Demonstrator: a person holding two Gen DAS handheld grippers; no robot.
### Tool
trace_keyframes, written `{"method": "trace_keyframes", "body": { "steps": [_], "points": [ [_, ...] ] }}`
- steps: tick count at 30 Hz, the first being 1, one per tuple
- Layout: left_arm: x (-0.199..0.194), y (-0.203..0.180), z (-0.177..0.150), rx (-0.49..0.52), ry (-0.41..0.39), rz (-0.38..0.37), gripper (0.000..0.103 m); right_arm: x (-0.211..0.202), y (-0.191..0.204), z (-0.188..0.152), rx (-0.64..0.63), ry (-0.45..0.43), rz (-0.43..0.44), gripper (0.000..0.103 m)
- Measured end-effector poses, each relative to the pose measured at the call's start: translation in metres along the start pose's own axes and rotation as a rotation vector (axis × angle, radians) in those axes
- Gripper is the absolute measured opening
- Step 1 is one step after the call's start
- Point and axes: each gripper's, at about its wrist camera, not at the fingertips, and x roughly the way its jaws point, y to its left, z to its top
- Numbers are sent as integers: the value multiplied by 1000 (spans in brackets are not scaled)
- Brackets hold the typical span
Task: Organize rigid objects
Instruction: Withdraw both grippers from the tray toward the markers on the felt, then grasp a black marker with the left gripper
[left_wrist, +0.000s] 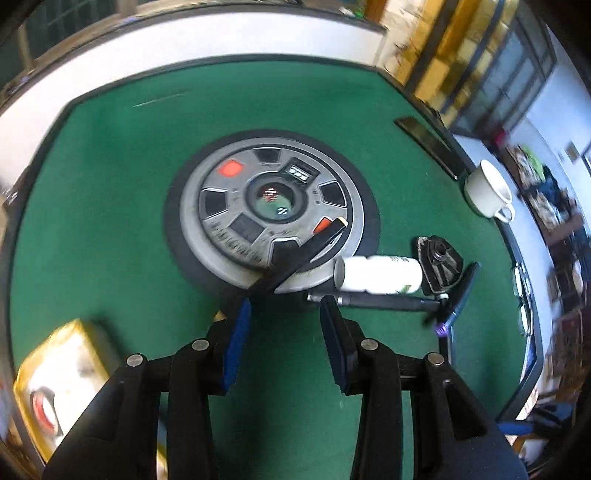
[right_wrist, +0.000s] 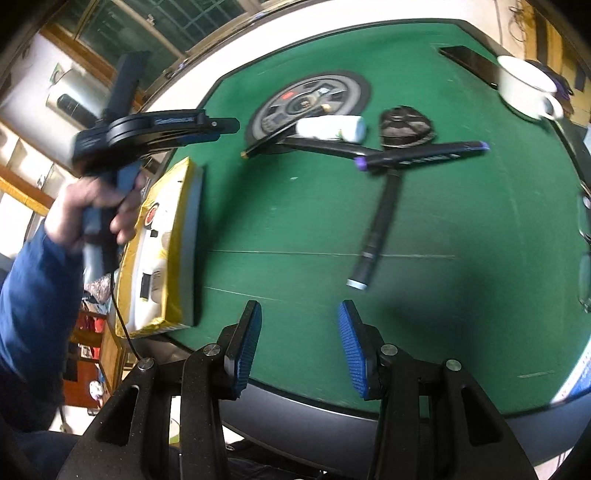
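A green felt desk (right_wrist: 295, 206) carries a loose cluster of rigid things, lying where they fell rather than sorted. A white bottle (right_wrist: 330, 128) lies on its side at the rim of a round grey dial (right_wrist: 306, 101) set into the desk's middle. Just right of it sits a black mount (right_wrist: 406, 123). A purple-capped marker (right_wrist: 421, 155) lies across a black pen (right_wrist: 376, 229), and a third dark stick (left_wrist: 306, 254) leans over the dial's edge. A white cup (right_wrist: 524, 86) stands far right near the desk's edge. A yellow box (right_wrist: 162, 251) lies at the left, probably where the pieces should go.

The left hand-held gripper (left_wrist: 284, 306) hovers just near the stick and bottle, jaws parted wide, holding nothing. The right hand-held gripper (right_wrist: 299, 314) hangs over the near edge, also wide apart and empty, well short of the pen.
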Motion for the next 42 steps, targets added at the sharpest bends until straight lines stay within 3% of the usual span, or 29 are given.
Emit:
{"method": "trace_keyframes", "body": {
  "steps": [6, 10, 13, 18, 27, 31, 37, 42],
  "points": [
    [39, -14, 19, 83, 67, -30, 37, -17, -34, -5, 57, -22, -23, 39],
    [53, -19, 25, 119, 65, -1, 36, -20, -56, -10, 109, -19, -34, 39],
    [62, -18, 27, 89, 82, -11, 28, -23, -66, -11, 129, -19, -42, 39],
    [62, -24, 19, 58, 85, 39, 15, -24, -71, -8, 141, -23, -40, 39],
    [40, -19, -38, -114, 101, 38, 13, -9, -60, 13, 120, -13, -14, 39],
    [25, -32, -76, -177, 101, 1, 13, -2, -54, 29, 88, -14, -29, 39],
    [9, -55, -119, -203, 93, -24, 13, 0, -67, 80, 20, -44, -96, 39],
    [3, -56, -129, -209, 90, -13, 13, 15, -88, 139, 34, -73, -125, 39]
  ]
}}
